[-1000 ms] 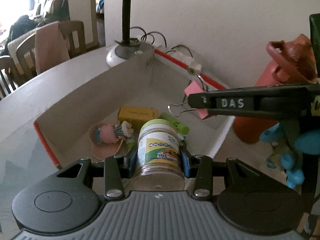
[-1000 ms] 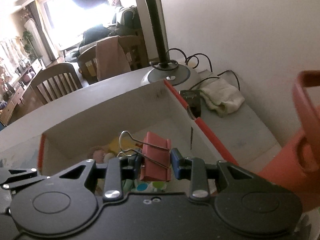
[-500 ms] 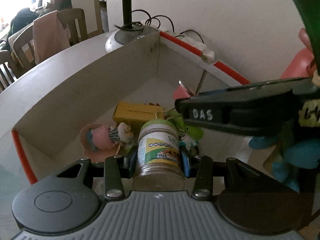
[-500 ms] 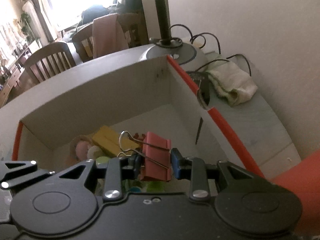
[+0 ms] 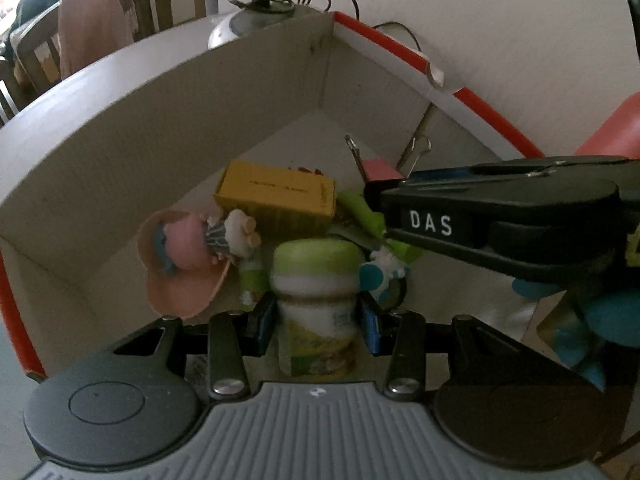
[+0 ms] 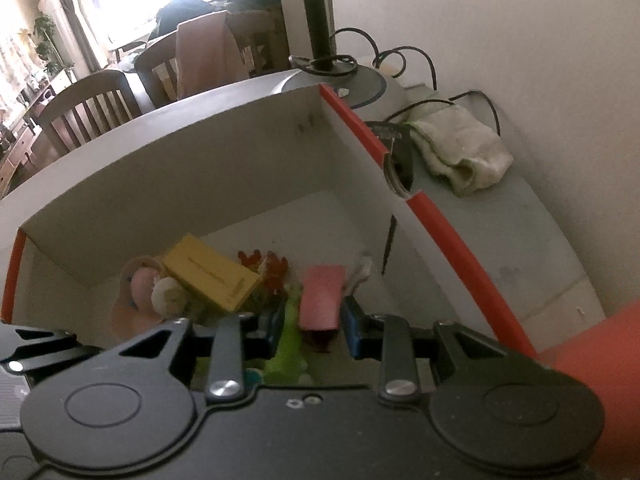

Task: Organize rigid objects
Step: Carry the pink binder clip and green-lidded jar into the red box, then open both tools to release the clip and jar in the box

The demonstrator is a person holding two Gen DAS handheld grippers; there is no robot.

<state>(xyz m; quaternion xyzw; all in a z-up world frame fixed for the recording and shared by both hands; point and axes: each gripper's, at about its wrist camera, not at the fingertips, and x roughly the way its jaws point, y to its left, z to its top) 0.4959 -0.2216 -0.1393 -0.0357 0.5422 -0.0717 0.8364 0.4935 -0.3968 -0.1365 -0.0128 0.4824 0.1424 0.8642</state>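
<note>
A white cardboard box (image 5: 200, 120) with red rims lies below both grippers. My left gripper (image 5: 316, 320) is shut on a clear jar with a green lid (image 5: 318, 276), held low inside the box. In the box lie a yellow carton (image 5: 276, 196), a pink doll on a peach disc (image 5: 184, 252) and a green toy (image 5: 360, 208). My right gripper (image 6: 312, 326) is shut on a pink binder clip (image 6: 322, 298), tilted forward over the box floor (image 6: 340, 232). From the left wrist, that gripper reaches in from the right with the pink binder clip (image 5: 378, 168) at its tip.
A lamp base (image 6: 336, 76) with cables stands behind the box's far corner. A white cloth (image 6: 460, 152) lies on the counter to the right. A red-orange container (image 6: 592, 360) is at the right edge, and a blue plush (image 5: 592, 312) hangs near it. Chairs (image 6: 88, 108) stand behind.
Both grippers have sunk into the box and tipped further down, each still holding its object. The clip now leans forward, its wire handles pointing away.
</note>
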